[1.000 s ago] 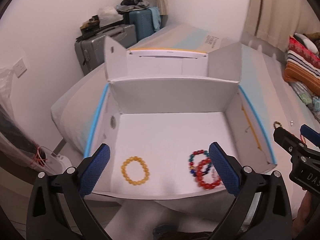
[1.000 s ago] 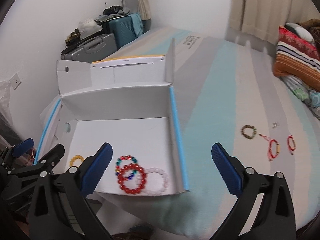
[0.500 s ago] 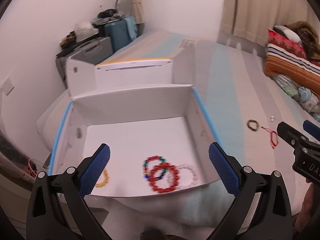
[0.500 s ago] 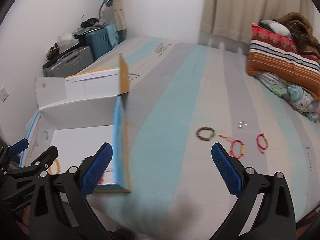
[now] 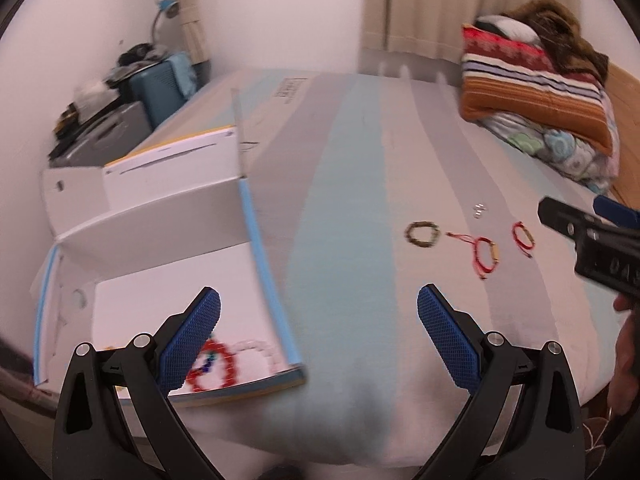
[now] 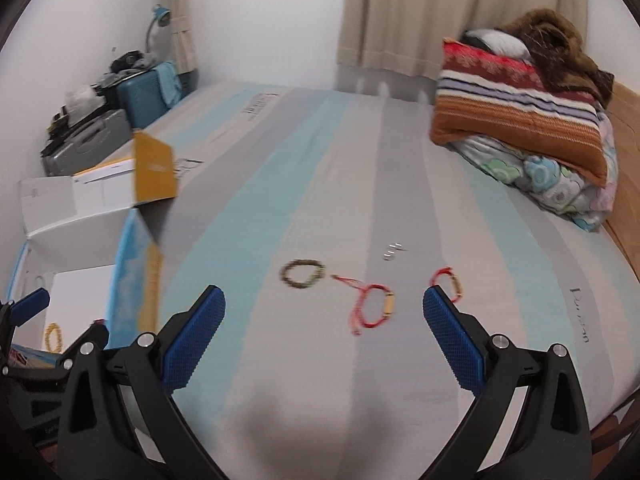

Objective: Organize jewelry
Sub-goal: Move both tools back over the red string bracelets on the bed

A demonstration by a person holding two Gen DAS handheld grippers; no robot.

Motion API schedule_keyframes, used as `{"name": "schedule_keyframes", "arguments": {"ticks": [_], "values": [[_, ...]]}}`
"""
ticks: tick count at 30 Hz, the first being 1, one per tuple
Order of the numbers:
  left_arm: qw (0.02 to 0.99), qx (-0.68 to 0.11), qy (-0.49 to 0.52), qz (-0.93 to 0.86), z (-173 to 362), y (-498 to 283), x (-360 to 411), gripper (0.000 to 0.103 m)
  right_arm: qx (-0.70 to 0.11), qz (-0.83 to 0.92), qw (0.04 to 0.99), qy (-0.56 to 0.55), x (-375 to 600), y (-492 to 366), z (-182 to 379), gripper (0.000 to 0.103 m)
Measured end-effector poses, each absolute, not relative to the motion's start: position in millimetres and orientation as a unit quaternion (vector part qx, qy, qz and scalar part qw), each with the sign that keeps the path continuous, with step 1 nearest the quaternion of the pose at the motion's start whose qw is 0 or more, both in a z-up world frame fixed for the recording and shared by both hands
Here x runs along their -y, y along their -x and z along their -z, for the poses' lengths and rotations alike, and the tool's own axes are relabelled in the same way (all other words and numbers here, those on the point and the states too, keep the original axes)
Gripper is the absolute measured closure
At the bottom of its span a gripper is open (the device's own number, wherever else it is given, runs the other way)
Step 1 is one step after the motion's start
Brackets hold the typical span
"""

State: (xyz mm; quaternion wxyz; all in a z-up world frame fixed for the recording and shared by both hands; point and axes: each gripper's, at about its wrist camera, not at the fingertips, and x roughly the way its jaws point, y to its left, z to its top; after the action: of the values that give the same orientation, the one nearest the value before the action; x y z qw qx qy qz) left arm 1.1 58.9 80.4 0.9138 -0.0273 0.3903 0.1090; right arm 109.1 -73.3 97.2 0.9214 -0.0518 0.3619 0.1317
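Striped mattress (image 6: 360, 200) holds red cord bracelet (image 6: 374, 310), tail pointing box-ward (image 6: 80, 208).

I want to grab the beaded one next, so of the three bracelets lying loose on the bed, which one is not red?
The dark beaded bracelet, leftmost of the three and nearest the box. The other two are red cord loops with a tan bead.

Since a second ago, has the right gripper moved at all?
Yes. The right gripper has swung rightward, away from the white box, and now points at the red cord bracelet on the bed.
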Motion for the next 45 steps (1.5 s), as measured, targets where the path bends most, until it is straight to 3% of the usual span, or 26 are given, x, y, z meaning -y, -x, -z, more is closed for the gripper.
{"name": "schedule_keyframes", "arguments": {"ticks": [16,29,33,45], "values": [[0.913,-0.405,0.023,-0.033,-37.0,-96.5,49.8,0.006,-0.42,-0.091,0.903,0.02,160.6,-215.1,-63.2,0.008],[0.893,-0.449,-0.017,0.022,35.3,-177.1,129.6,0.006,-0.508,-0.085,0.857,0.017,182.7,-299.7,21.6,0.008],[0.886,-0.461,-0.019,0.036,54.1,-188.9,143.1,0.006,-0.533,-0.073,0.843,0.0,197.4,-313.7,44.5,0.015],[0.875,-0.481,-0.023,0.046,89.8,-208.7,155.0,0.006,-0.548,-0.043,0.833,-0.054,216.5,-323.2,78.9,0.019]]}}
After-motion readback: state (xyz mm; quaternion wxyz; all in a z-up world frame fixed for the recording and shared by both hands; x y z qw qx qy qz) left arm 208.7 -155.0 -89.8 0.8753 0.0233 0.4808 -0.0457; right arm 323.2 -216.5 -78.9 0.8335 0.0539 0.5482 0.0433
